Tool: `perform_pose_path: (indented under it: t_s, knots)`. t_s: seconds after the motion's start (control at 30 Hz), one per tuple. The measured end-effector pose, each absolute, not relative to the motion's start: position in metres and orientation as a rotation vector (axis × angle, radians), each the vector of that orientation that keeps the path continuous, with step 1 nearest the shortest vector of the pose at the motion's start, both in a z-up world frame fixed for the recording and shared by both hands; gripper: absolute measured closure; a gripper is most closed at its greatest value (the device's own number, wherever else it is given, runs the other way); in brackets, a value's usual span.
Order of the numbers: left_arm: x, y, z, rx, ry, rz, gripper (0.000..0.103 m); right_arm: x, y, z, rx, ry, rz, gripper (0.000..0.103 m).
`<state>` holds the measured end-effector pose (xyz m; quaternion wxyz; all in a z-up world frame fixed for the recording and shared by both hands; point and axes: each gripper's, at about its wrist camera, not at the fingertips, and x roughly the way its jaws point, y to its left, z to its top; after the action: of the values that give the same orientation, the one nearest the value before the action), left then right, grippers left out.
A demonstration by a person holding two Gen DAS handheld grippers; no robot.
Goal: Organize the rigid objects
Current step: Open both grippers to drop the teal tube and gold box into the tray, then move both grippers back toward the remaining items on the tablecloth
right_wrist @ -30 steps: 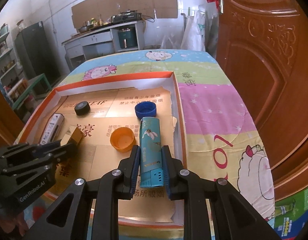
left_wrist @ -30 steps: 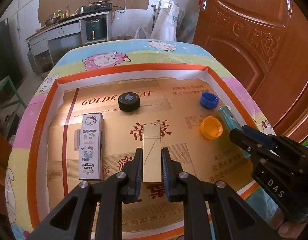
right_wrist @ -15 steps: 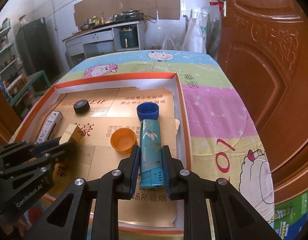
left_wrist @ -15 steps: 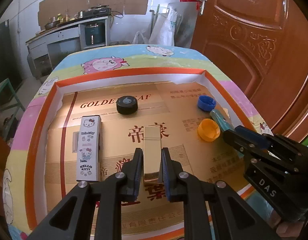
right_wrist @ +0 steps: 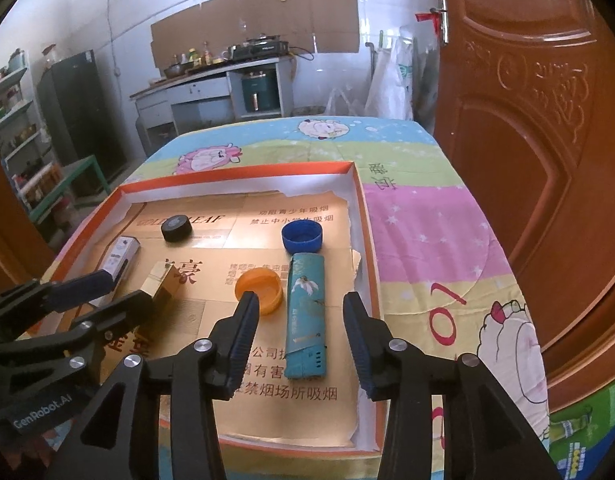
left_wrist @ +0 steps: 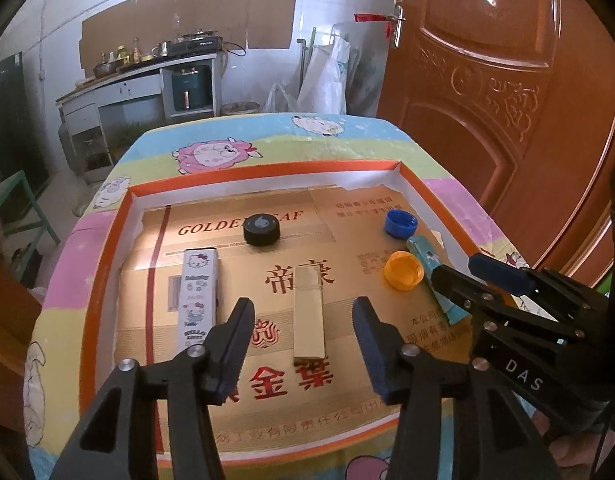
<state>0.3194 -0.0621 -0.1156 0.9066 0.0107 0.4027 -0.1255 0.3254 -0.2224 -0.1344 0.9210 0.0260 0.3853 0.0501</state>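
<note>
Both fisheye views look steeply down from close above the orange-rimmed tray (left_wrist: pixel 107 264) on the tabletop (right_wrist: pixel 427 216), side by side, facing the kitchen counter (left_wrist: pixel 147 76); both share the tray's contents.

Both grippers pointed steeply down — the left gripper (left_wrist: pixel 303 326) had just been opening, its jaws spread wide with pads touching nothing. The right gripper (right_wrist: pixel 299 330) had likewise just been opening — pads apart, nothing pressed between them.
</note>
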Motion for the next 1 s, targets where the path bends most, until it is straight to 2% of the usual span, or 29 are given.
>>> perform_pose_path:
  t_s: [0.1,0.17,0.2,0.53,1.0]
  knots:
    - [0.314,-0.059,-0.111,0.025,0.823,-0.254,0.052,0.320,-0.222,-0.130,0.056,0.785,0.109,0.053]
    - [0.308,-0.057,-0.105,0.029,0.812,-0.250,0.052,0.314,-0.222,-0.126,0.061,0.775,0.119,0.041]
    - [0.305,-0.056,-0.102,0.031,0.805,-0.249,0.052,0.311,-0.222,-0.125,0.062,0.773,0.123,0.040]
    - [0.265,-0.041,-0.078,0.038,0.739,-0.215,0.052,0.266,-0.220,-0.116,0.055,0.780,0.127,0.038]
    - [0.214,-0.017,-0.070,0.029,0.728,-0.197,0.052,0.205,-0.211,-0.103,0.069,0.773,0.130,0.038]
